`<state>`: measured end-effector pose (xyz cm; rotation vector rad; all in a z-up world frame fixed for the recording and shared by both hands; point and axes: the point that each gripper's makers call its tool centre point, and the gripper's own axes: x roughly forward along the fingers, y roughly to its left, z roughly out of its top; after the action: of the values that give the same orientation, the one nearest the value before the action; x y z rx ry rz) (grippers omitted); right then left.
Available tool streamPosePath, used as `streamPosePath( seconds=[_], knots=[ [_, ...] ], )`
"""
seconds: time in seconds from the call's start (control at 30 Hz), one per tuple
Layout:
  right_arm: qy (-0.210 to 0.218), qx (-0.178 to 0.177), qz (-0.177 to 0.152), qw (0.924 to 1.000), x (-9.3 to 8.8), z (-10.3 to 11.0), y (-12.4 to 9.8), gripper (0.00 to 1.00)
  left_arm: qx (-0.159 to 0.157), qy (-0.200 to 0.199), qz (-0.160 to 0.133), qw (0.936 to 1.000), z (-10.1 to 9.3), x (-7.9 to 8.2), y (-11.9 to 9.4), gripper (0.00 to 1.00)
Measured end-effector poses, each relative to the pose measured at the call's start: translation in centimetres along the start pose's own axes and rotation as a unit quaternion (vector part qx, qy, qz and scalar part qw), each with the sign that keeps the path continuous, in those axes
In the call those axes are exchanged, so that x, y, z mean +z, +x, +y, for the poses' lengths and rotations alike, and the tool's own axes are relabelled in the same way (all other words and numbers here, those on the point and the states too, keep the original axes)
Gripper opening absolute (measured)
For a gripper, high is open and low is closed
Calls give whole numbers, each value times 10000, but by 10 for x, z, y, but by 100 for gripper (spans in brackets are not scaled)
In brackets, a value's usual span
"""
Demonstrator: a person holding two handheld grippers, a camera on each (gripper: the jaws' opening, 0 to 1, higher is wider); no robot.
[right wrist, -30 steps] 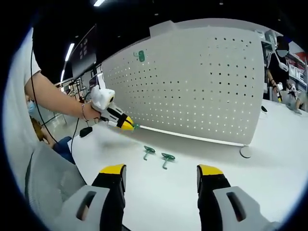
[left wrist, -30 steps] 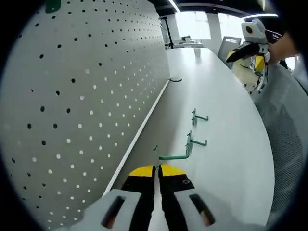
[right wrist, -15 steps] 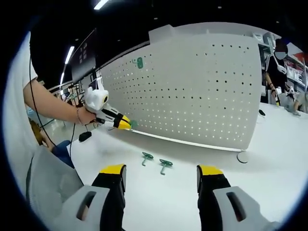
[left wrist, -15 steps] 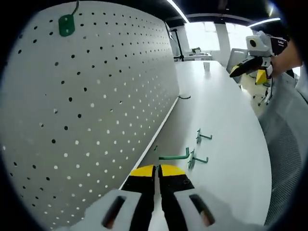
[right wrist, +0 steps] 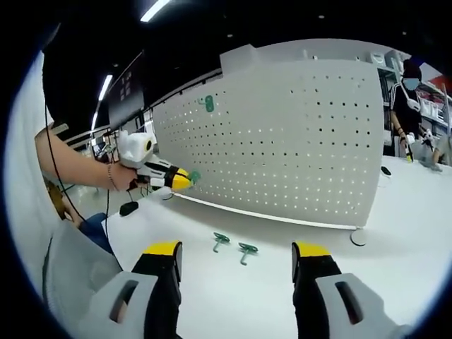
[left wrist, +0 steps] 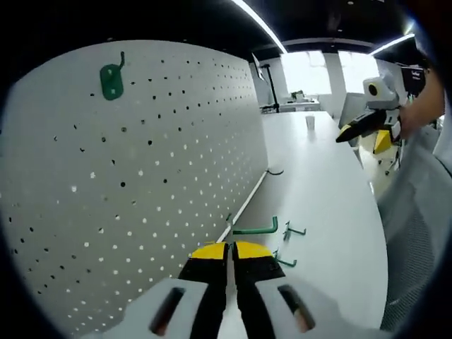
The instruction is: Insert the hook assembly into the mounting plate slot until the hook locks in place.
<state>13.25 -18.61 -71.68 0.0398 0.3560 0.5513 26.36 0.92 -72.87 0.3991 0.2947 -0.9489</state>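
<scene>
Since a second ago we see the left gripper (left wrist: 231, 248) has risen off the white tabletop (left wrist: 321, 176), its jaws clamped on a green metal hook (left wrist: 256, 229) held near the white perforated pegboard (left wrist: 141, 176). Two more green hooks (right wrist: 233, 244) lie on the table. The right gripper (right wrist: 236, 254) hangs wide open, empty.

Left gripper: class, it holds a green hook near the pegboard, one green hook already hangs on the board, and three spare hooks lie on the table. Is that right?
Not quite. Two spare hooks lie on the table, not three, as the right gripper view shows. The rest stands: the left gripper holds a green hook near the pegboard, and one hung hook is on the board.
</scene>
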Motion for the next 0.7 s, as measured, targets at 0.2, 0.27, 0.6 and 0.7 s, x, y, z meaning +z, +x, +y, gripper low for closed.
streamPosePath(
  seconds=[0.2,0.27,0.6,0.7],
  knots=[
    [16,34,-189,9998,10,3,-3,63,160,-173,-304,9993,-3,17,-13,2],
    [30,44,-255,9997,12,3,-3,63,218,-195,-354,9989,-4,20,-18,2],
    [179,125,-534,9983,24,10,-5,64,370,-615,-818,9941,-8,37,-39,3],
    [193,150,-590,9980,27,11,-5,65,422,-718,-959,9919,-9,42,-45,3]
  ],
)
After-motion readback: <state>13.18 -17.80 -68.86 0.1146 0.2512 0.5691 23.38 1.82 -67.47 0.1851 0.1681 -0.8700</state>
